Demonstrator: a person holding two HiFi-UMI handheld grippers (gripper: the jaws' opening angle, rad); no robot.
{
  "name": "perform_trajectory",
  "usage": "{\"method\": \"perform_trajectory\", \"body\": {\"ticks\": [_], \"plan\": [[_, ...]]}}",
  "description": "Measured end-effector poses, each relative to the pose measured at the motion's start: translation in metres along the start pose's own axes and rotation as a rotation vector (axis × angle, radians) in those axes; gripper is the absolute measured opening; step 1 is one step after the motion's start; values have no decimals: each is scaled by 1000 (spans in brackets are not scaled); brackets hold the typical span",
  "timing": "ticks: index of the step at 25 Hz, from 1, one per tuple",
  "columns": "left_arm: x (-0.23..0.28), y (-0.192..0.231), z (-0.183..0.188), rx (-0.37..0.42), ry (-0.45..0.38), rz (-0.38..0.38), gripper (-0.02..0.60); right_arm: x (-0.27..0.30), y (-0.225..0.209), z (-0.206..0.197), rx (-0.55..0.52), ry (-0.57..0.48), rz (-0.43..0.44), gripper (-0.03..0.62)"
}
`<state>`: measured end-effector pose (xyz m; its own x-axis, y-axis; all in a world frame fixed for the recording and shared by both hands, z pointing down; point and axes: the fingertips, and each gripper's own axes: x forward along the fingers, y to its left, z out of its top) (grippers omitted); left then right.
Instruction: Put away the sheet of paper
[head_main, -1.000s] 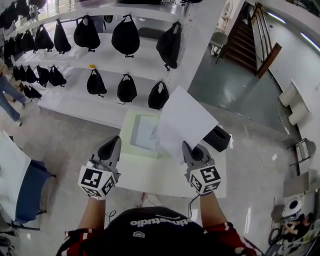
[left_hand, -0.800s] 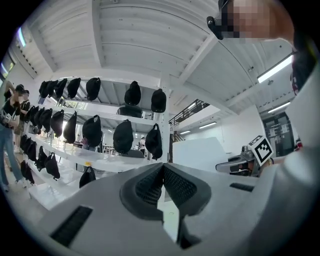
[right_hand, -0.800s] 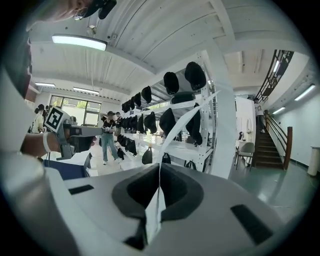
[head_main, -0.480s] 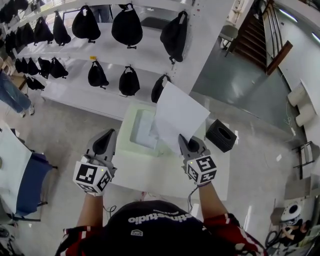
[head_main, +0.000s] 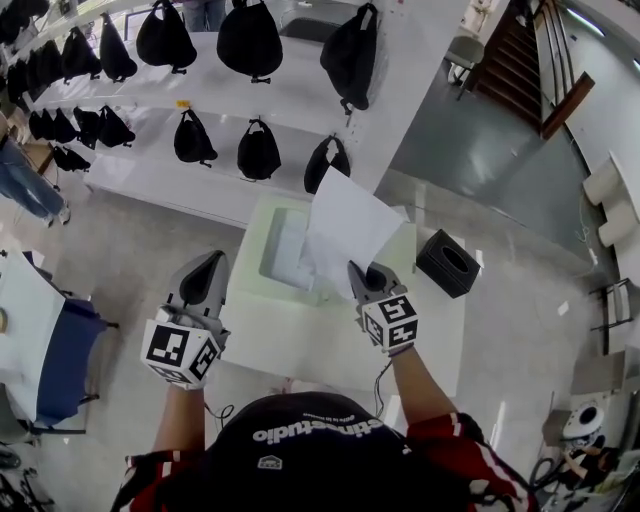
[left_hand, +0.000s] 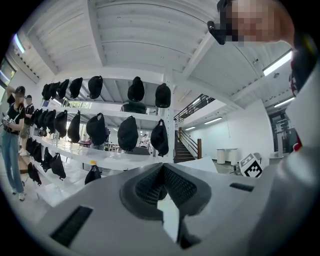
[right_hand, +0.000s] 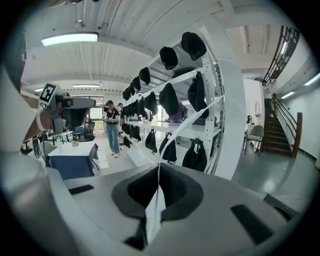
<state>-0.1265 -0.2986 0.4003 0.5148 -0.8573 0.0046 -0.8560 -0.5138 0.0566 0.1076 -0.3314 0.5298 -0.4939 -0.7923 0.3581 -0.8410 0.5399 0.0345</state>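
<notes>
Nearest the person, the right tool (head_main: 358, 272) is clamped shut on the near edge of a plain white sheet of paper (head_main: 345, 225). The sheet of paper is blank and gently bowed, and rises tilted away from the pinch. In the right gripper view it shows edge-on as a thin pale line climbing out of the closed jaws. It hangs in the air over the right part of a shallow pale-green rectangular tray (head_main: 250, 250) and hides that side of it. The left tool (head_main: 210, 268) is held level with the right one, well to its left. Its jaws are together with nothing between them.

The tray lies on a white counter (head_main: 300, 340), past both tools. Its sunken middle is a paler grey-white, and whether paper lies there cannot be made out. At the counter's far right corner stands a black box with an oval opening in its top (head_main: 447, 263).

Beyond the counter, over a grey polished floor (head_main: 130, 260), stand white shelves (head_main: 300, 115) hung with rows of black caps (head_main: 258, 150). A dark staircase (head_main: 520, 50) rises at the far right.
</notes>
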Motion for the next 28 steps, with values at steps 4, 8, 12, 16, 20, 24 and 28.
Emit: {"method": "perform_trajectory", "body": {"ticks": [4, 8, 12, 16, 20, 24, 28], "plan": [[-1, 0, -3, -3, 13, 10, 3, 12, -3, -16, -4, 33, 10, 3], [-2, 1, -5, 0, 21, 19, 3, 25, -8, -29, 20, 59, 23, 3], [-5, 3, -7, -1, 34, 33, 4, 37, -8, -43, 39, 92, 38, 3], [-7, 7, -7, 5, 39, 47, 3, 46, -3, -55, 30, 123, 60, 3], [-8, 9, -7, 6, 43, 55, 4, 53, 4, -59, 40, 137, 92, 3], [-9, 6, -8, 8, 48, 59, 3, 60, 2, -72, 66, 167, 105, 3], [-9, 4, -9, 14, 51, 57, 3, 67, -4, -90, 82, 206, 104, 3]]}}
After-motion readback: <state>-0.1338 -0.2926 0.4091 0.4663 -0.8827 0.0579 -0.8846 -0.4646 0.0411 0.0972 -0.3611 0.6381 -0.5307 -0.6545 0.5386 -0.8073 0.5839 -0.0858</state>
